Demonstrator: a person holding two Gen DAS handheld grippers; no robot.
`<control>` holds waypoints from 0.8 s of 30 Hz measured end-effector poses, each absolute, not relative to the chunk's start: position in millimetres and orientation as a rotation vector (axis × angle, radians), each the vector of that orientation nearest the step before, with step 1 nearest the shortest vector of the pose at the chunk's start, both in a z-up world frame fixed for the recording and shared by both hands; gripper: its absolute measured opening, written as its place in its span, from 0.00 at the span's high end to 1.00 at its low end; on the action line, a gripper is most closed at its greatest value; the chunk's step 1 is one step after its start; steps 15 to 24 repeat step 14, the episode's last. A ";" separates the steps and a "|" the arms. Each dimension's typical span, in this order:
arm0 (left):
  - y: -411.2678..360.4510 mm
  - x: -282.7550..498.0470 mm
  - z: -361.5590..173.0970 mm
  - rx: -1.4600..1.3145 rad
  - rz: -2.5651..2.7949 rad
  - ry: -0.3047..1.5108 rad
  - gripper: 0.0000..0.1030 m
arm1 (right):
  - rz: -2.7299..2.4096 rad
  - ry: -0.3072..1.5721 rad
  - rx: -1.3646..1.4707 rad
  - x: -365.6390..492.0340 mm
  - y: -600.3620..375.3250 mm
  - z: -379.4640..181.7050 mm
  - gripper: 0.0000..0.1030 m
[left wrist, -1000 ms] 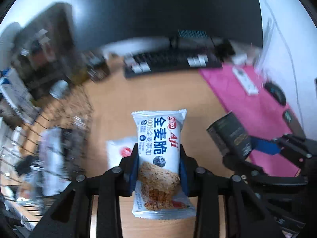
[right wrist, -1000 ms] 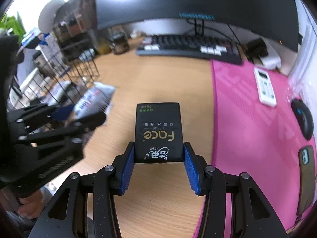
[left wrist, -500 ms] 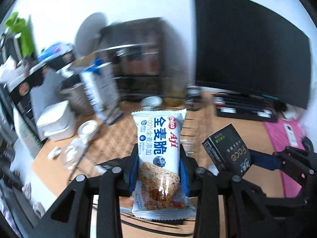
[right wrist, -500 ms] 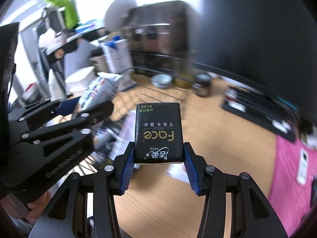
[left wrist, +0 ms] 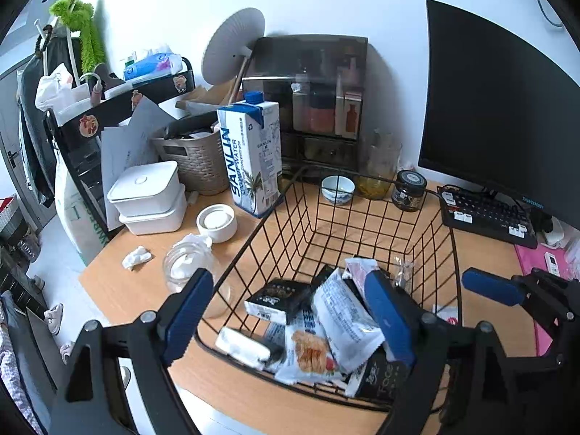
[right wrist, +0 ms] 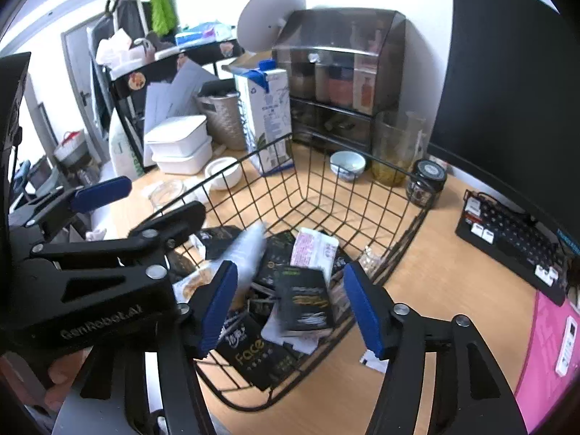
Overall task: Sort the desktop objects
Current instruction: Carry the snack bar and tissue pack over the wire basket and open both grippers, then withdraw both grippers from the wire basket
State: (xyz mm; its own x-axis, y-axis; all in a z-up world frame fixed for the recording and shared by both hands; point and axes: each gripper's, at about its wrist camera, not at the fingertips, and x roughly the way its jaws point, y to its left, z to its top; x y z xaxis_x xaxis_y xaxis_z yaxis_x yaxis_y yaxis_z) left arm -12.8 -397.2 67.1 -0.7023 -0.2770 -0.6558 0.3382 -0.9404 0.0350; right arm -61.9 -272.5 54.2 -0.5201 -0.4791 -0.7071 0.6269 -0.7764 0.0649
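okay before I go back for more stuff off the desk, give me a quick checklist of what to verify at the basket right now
1. Left gripper let go: ok. Its jaws have just been opening and nothing sits between the pads.
2. Right gripper let go: ok. Its jaws have just been opening; the black tissue pack is below them, unpressed.
3. Snack packet inside the wire basket: ok, it lies on the pile.
4. Nothing hanging over the basket rim: ok on the sides seen; the near edge is partly hidden by the grippers.
5. Items left on the desk: not ok, a small white packet lies outside the basket.
6. Black tissue pack settled: cannot tell, it looks blurred.
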 end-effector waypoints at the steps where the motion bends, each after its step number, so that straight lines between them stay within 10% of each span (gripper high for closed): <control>1: -395.5 -10.1 66.7 0.997 -2.621 0.122 0.16 | -2.276 0.250 0.982 -58.9 -268.6 53.1 0.40; 24: -373.6 38.4 58.0 1.047 -2.567 0.083 0.16 | -2.311 0.201 1.032 -21.6 -226.6 32.6 0.40</control>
